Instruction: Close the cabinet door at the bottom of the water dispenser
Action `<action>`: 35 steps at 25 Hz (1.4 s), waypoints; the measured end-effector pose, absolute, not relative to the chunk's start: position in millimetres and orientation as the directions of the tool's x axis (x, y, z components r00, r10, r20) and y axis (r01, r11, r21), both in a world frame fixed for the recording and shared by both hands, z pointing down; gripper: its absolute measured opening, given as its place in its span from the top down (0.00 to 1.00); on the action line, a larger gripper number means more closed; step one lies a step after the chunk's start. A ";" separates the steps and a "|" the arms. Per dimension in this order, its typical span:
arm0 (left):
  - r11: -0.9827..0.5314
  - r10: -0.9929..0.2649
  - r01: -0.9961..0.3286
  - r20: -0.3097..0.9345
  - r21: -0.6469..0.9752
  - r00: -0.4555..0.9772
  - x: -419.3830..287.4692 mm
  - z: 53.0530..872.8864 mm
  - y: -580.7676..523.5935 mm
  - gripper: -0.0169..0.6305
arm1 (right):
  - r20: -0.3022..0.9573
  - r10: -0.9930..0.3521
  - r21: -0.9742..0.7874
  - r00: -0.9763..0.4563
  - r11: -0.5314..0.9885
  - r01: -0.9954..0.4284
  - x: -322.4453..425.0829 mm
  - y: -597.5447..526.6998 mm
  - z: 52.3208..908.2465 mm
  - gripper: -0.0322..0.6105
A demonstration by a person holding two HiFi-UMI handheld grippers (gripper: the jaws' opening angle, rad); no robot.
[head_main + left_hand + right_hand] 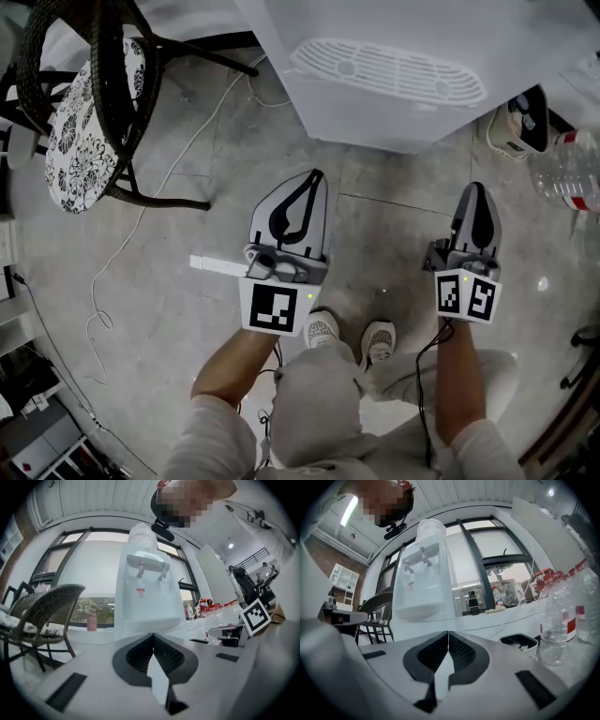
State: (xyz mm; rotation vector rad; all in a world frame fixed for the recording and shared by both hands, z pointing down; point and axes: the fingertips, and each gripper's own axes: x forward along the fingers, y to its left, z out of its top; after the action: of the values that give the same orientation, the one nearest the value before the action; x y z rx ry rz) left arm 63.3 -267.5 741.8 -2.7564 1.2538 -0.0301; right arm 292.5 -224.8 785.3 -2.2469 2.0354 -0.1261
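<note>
Left hand-held gripper (314, 178) and right hand-held gripper (476, 190) face water dispenser (394, 66), untouching.

We cannot see the base of the water dispenser (147, 597) behind the left gripper (152, 637); the chair (44, 613) runs off left.

Looking straight down: left gripper (316, 178) and right gripper (476, 190) held out side by side, jaws together, nothing in them, both aimed at the white water dispenser (403, 75). Wicker chair (84, 103) off left, white cable (141, 225) snaking over the floor (394, 216), plastic bottles (570, 173) far right
</note>
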 end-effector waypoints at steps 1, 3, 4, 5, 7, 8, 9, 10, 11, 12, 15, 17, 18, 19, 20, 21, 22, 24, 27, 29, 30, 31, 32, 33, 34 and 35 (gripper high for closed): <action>-0.640 -0.763 -0.761 -0.025 -0.109 0.646 58.1 724.2 -264.6 0.96 | -0.008 -0.995 -0.135 0.100 -0.098 -0.986 292.9 -218.9 766.0 0.92; -0.619 -0.781 -0.778 -0.021 -0.112 0.624 48.2 682.6 -258.6 0.96 | -0.004 -0.996 -0.139 0.094 -0.093 -0.986 292.1 -208.6 722.3 0.92; -0.609 -0.788 -0.785 -0.024 -0.114 0.615 44.3 659.0 -256.1 0.96 | -0.005 -0.996 -0.143 0.092 -0.090 -0.986 291.8 -203.8 697.8 0.92; -0.602 -0.793 -0.790 -0.027 -0.116 0.608 41.5 634.5 -253.6 0.96 | -0.008 -0.996 -0.147 0.090 -0.088 -0.985 292.0 -199.1 671.9 0.92; -0.588 -0.802 -0.798 -0.033 -0.131 0.596 37.4 585.1 -246.9 0.96 | -0.015 -0.996 -0.155 0.091 -0.088 -0.984 293.5 -190.3 619.3 0.92; -0.581 -0.806 -0.802 -0.035 -0.142 0.590 35.0 560.3 -243.0 0.96 | -0.018 -0.996 -0.159 0.092 -0.088 -0.983 294.2 -186.7 594.3 0.92; -0.574 -0.810 -0.805 -0.035 -0.148 0.585 32.3 535.9 -238.9 0.96 | -0.017 -0.996 -0.160 0.092 -0.088 -0.983 294.9 -183.8 570.7 0.92; -0.570 -0.814 -0.808 -0.032 -0.148 0.580 29.4 511.9 -234.7 0.96 | -0.012 -0.996 -0.156 0.090 -0.087 -0.984 295.5 -181.1 548.1 0.92; -0.567 -0.817 -0.811 -0.028 -0.144 0.576 26.7 487.9 -230.2 0.96 | -0.005 -0.996 -0.149 0.086 -0.084 -0.985 295.7 -178.1 525.4 0.92; -0.564 -0.819 -0.813 -0.025 -0.142 0.573 24.4 463.1 -226.0 0.96 | 0.001 -0.997 -0.140 0.078 -0.077 -0.987 295.9 -174.5 501.7 0.92; -0.552 -0.829 -0.823 -0.018 -0.138 0.559 18.9 387.8 -214.9 0.96 | 0.010 -0.999 -0.126 0.045 -0.046 -0.991 299.6 -159.4 426.1 0.92; -0.542 -0.837 -0.831 -0.002 -0.123 0.547 13.5 341.0 -206.0 0.96 | 0.023 -1.000 -0.117 0.022 -0.024 -0.993 303.3 -143.0 375.5 0.92; -0.538 -0.841 -0.835 0.005 -0.113 0.541 10.8 318.4 -201.2 0.96 | 0.031 -0.999 -0.108 0.008 -0.011 -0.994 305.3 -133.0 350.2 0.92; -0.534 -0.844 -0.839 0.010 -0.104 0.536 8.0 296.2 -196.2 0.96 | 0.039 -0.999 -0.093 -0.006 0.002 -0.996 307.5 -122.3 324.9 0.92; -0.530 -0.847 -0.842 0.017 -0.097 0.531 4.1 275.1 -190.4 0.96 | 0.047 -0.999 -0.079 -0.015 0.011 -0.997 309.8 -111.0 300.0 0.92; -0.525 -0.851 -0.846 0.031 -0.092 0.524 -1.3 255.9 -183.4 0.96 | 0.056 -0.998 -0.077 -0.016 0.011 -0.997 312.6 -99.2 276.0 0.92; -0.520 -0.854 -0.850 0.050 -0.085 0.517 -7.5 238.6 -176.3 0.96 | 0.066 -0.998 -0.092 -0.009 0.003 -0.996 315.8 -87.4 253.5 0.92; -0.513 -0.858 -0.855 0.079 -0.071 0.508 -17.0 206.0 -164.6 0.96 | 0.084 -0.996 -0.134 0.007 -0.018 -0.991 322.8 -65.6 213.1 0.92; -0.507 -0.862 -0.859 0.066 -0.071 0.503 -22.8 159.5 -155.5 0.96 | 0.078 -0.997 -0.107 0.005 -0.013 -0.994 327.5 -43.7 160.4 0.92; -0.505 -0.863 -0.860 0.048 -0.076 0.502 -22.0 131.5 -154.9 0.96 | 0.051 -0.999 -0.088 0.017 -0.021 -0.996 330.8 -36.8 131.2 0.92; -0.502 -0.865 -0.863 0.042 -0.066 0.500 -20.9 118.6 -153.0 0.96 | 0.045 -0.999 -0.091 0.026 -0.030 -0.995 333.0 -32.3 119.1 0.92; -0.498 -0.867 -0.866 0.036 -0.047 0.497 -20.5 106.4 -148.9 0.96 | 0.042 -0.999 -0.093 0.032 -0.036 -0.995 333.8 -25.9 108.3 0.92; -0.495 -0.869 -0.868 0.029 -0.028 0.494 -20.6 95.5 -143.7 0.96 | 0.036 -0.999 -0.089 0.035 -0.038 -0.995 332.6 -18.7 98.4 0.92; -0.495 -0.869 -0.869 0.020 -0.016 0.495 -20.5 86.2 -139.0 0.96 | 0.025 -0.999 -0.078 0.036 -0.038 -0.996 330.2 -12.3 89.2 0.92; -0.497 -0.868 -0.868 0.011 -0.012 0.497 -19.5 78.8 -135.7 0.96 | 0.010 -0.999 -0.068 0.035 -0.036 -0.997 327.7 -7.8 81.0 0.92; -0.501 -0.865 -0.865 0.000 -0.010 0.501 -17.7 72.9 -134.1 0.96 | -0.004 -0.999 -0.063 0.033 -0.033 -0.997 325.8 -5.3 74.3 0.92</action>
State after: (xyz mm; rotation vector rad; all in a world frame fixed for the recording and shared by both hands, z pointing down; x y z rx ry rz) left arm -17.7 -134.1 72.9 -2.7142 1.5644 -0.0088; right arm 325.8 -5.3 74.3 -2.2225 2.1500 -0.0635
